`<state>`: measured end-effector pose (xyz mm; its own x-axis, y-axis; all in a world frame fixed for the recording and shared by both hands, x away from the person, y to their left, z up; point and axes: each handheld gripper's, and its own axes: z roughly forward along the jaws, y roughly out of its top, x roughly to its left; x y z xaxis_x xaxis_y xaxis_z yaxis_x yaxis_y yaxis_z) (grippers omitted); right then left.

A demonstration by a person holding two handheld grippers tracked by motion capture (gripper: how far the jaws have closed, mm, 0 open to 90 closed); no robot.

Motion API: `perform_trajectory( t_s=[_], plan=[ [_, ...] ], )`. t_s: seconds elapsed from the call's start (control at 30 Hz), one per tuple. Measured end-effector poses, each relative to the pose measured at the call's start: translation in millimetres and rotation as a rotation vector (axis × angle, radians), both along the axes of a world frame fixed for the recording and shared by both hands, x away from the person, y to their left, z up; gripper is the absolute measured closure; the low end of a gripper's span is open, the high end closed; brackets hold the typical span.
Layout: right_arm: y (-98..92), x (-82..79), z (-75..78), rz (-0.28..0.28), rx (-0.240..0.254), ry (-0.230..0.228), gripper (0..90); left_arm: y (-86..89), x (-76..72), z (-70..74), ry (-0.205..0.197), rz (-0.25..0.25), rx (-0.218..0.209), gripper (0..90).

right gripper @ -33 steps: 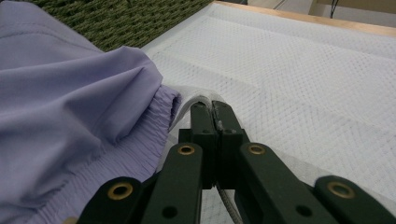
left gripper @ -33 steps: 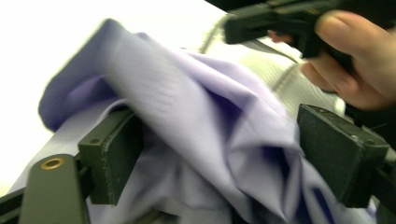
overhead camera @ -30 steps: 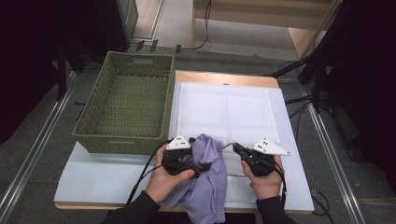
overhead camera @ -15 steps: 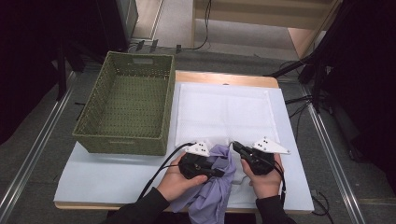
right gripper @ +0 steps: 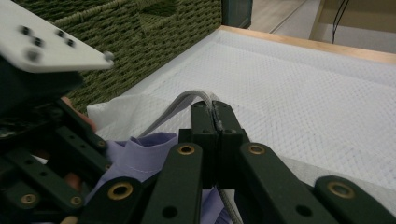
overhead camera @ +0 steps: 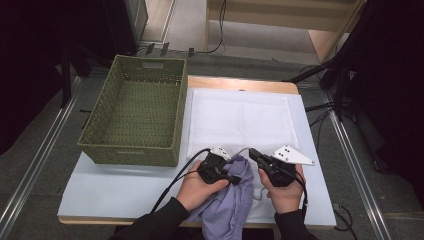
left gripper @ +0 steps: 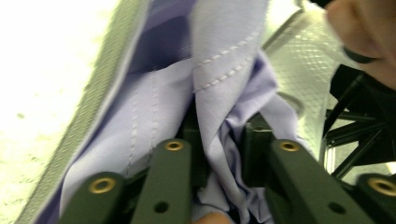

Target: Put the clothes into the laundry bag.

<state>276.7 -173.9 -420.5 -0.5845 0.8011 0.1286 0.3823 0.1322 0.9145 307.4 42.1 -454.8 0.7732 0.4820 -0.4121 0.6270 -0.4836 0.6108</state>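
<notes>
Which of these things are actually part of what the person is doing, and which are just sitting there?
In use: lilac shirt; its grey edge strip, pinched by the right gripper; left gripper, with shirt folds between its jaws.

Lying about: green basket, white mat, table.

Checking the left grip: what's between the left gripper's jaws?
A fold of the lilac shirt sits between the left gripper jaws, seen in the left gripper view.
</notes>
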Motion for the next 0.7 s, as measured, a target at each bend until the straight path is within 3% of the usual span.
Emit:
perform_trajectory(
  t_s=[0.03,0.13,0.17,0.23,0.3,0.37,0.47,0.53,0.63,0.7],
  plan=[
    [0.1,-0.4,-0.3,0.002,0.000,0.003,90.0,-0.1,-2.0,1.3,-0.019,-0.001,-0.001,67.0],
    [-1.2,-0.2,-3.3,0.000,-0.007,0.009,90.0,5.8,-17.4,16.7,-0.182,0.023,-0.034,53.7],
    [-2.0,-0.4,-3.7,-0.001,-0.008,0.012,90.0,8.3,-20.6,21.6,-0.209,0.031,-0.041,51.0],
    [-2.7,-0.6,-3.4,-0.001,-0.004,0.008,90.0,10.1,-21.8,25.7,-0.211,0.049,-0.049,48.8],
    [-0.9,-1.3,-2.7,0.004,0.000,0.009,90.0,5.2,-16.9,20.7,-0.156,0.038,-0.020,47.4],
    [3.4,-2.5,-2.2,0.016,-0.002,0.009,90.0,-2.8,-14.6,14.3,-0.133,0.027,0.015,57.6],
    [9.2,-5.4,-0.2,0.041,-0.007,-0.002,90.0,-14.7,-14.0,12.0,-0.133,-0.044,0.045,80.3],
    [10.0,-7.0,2.2,0.050,-0.001,-0.011,90.0,-20.0,-12.8,14.7,-0.151,-0.056,0.042,83.0],
    [8.0,-11.0,8.8,0.050,0.015,-0.028,90.0,-14.1,-4.6,21.5,-0.188,0.027,0.029,83.5],
    [5.7,-12.9,12.8,0.040,0.022,-0.040,90.0,-7.3,1.8,23.2,-0.227,0.120,0.050,83.4]
  ],
)
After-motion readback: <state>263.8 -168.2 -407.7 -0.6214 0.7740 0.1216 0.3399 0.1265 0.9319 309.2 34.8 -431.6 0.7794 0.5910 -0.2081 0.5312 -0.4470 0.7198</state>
